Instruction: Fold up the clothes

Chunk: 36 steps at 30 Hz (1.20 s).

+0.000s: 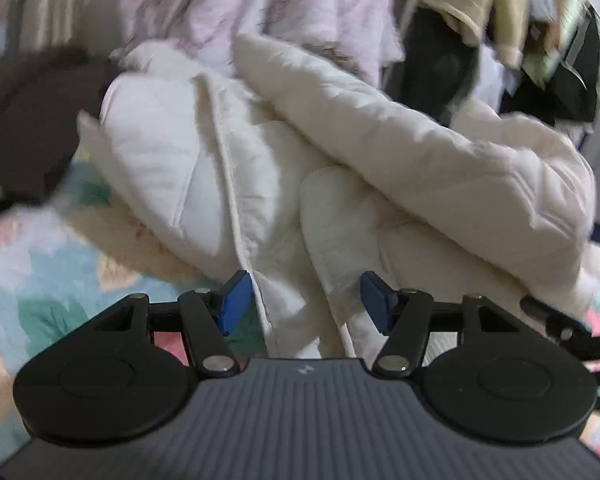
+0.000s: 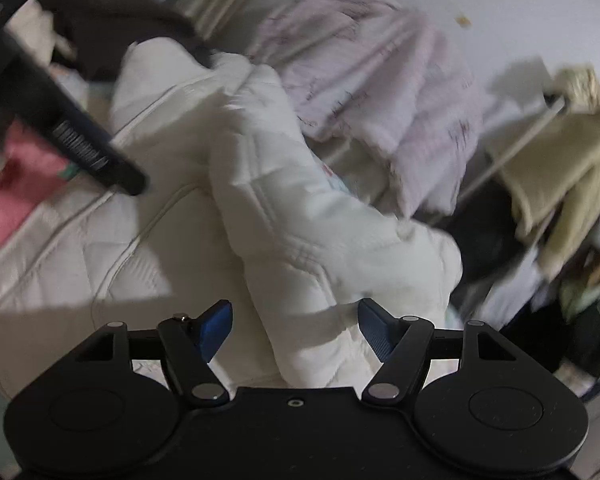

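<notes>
Fingers of both grippers are standing spread, gripping nothing, over the cream jacket lying rumpled on the bed; best pinching one sleeve edge squarely.

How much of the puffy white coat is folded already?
Done: one sleeve lies across the white coat. In hand: nothing; the left claw and right claw are open above it. Left: the coat looks bunched, and more clothes wait behind.
</notes>
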Motion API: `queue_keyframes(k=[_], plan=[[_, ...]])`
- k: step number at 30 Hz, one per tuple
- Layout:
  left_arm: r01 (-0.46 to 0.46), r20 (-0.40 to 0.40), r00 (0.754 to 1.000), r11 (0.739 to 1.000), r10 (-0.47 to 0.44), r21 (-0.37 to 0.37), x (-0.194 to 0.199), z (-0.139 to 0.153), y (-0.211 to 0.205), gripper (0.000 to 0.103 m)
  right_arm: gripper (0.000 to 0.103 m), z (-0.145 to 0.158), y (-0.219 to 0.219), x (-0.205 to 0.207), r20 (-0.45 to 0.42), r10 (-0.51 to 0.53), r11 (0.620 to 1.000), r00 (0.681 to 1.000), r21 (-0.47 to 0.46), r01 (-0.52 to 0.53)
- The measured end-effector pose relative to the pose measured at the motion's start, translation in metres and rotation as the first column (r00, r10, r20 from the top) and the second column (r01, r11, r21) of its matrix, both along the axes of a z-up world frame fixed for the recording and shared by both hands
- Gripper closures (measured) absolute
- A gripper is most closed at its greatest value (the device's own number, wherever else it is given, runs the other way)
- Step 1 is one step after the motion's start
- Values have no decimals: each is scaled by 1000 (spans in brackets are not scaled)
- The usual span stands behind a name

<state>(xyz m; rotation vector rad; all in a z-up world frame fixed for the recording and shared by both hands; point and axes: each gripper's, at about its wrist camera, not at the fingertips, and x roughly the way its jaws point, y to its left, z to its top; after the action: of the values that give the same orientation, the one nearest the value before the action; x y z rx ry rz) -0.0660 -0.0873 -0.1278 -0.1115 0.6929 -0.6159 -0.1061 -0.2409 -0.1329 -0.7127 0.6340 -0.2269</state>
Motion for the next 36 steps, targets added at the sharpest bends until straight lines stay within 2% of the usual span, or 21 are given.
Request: queue_keyframes(k=[2, 3, 4, 5, 6, 8, 9, 11, 13, 14, 16, 19, 22, 24, 25, 26, 27, 29, 32, 35, 36], plan=[[-17, -40, 999, 1000, 17, -5, 6, -9, 1, 32, 30, -3, -7, 8, 11, -35, 999, 999, -15, 35], [-28, -66, 997, 1000, 27, -13, 10, -12, 2, 31, 37, -4, -12, 12, 19, -45, 999, 999, -16, 45], [-24, -90, 996, 999, 21, -33, 14, -13, 3, 31, 47, -2, -18, 15, 33, -51, 999, 998, 8, 51], [-18, -110, 994, 998, 12, -55, 17, -14, 4, 35, 66, 3, -26, 16, 44, -62, 996, 997, 62, 59], [-7, -119, 993, 997, -3, -82, 19, -13, 5, 47, 73, 12, -35, 14, 60, -84, 988, 995, 133, 75], [27, -99, 994, 991, -40, -129, 17, -12, 7, 68, 78, 35, -54, 2, 117, -142, 959, 983, 262, 107], [41, -73, 996, 990, -51, -137, 13, -13, 8, 73, 79, 48, -65, -6, 144, -175, 941, 974, 316, 123], [45, -52, 997, 989, -53, -141, 7, -18, 11, 78, 79, 72, -90, -27, 155, -253, 893, 955, 416, 169], [25, -107, 993, 984, -44, -176, 9, -22, 13, 87, 79, 91, -120, -50, 137, -339, 831, 931, 508, 228], [14, -127, 991, 981, -40, -195, 10, -21, 14, 87, 79, 97, -133, -61, 130, -379, 807, 916, 532, 258], [20, -114, 993, 980, -43, -198, 9, -16, 13, 87, 80, 100, -161, -82, 103, -475, 756, 874, 556, 345], [49, -92, 994, 983, -66, -176, 5, -11, 7, 87, 80, 88, -203, -110, 36, -581, 652, 813, 619, 438], [55, -120, 990, 982, -77, -180, 2, -12, 9, 87, 80, 64, -242, -145, -76, -648, 464, 758, 750, 472], [48, -162, 984, 981, -80, -189, 4, -14, 12, 81, 81, 49, -265, -172, -157, -677, 307, 719, 828, 470], [43, -186, 979, 980, -80, -194, 6, -15, 12, 77, 81, 41, -273, -183, -198, -689, 250, 697, 838, 485], [35, -213, 974, 979, -79, -202, 8, -16, 13, 66, 81, 35, -278, -191, -235, -692, 221, 682, 831, 510], [26, -238, 968, 977, -78, -213, 10, -19, 12, 62, 81, 30, -279, -194, -247, -697, 219, 673, 820, 528], [26, -241, 967, 978, -77, -209, 5, -21, 11, 59, 81, 27, -274, -200, -254, -704, 243, 663, 790, 562], [62, -226, 968, 977, -109, -205, -3, -21, 5, 60, 80, 31, -267, -206, -250, -700, 288, 668, 758, 585], [75, -203, 971, 970, -123, -232, -10, -20, 4, 88, 80, 37, -269, -221, -231, -695, 286, 681, 779, 557], [79, -192, 973, 969, -126, -234, -11, -17, 4, 91, 80, 38, -269, -224, -225, -694, 285, 684, 786, 548]])
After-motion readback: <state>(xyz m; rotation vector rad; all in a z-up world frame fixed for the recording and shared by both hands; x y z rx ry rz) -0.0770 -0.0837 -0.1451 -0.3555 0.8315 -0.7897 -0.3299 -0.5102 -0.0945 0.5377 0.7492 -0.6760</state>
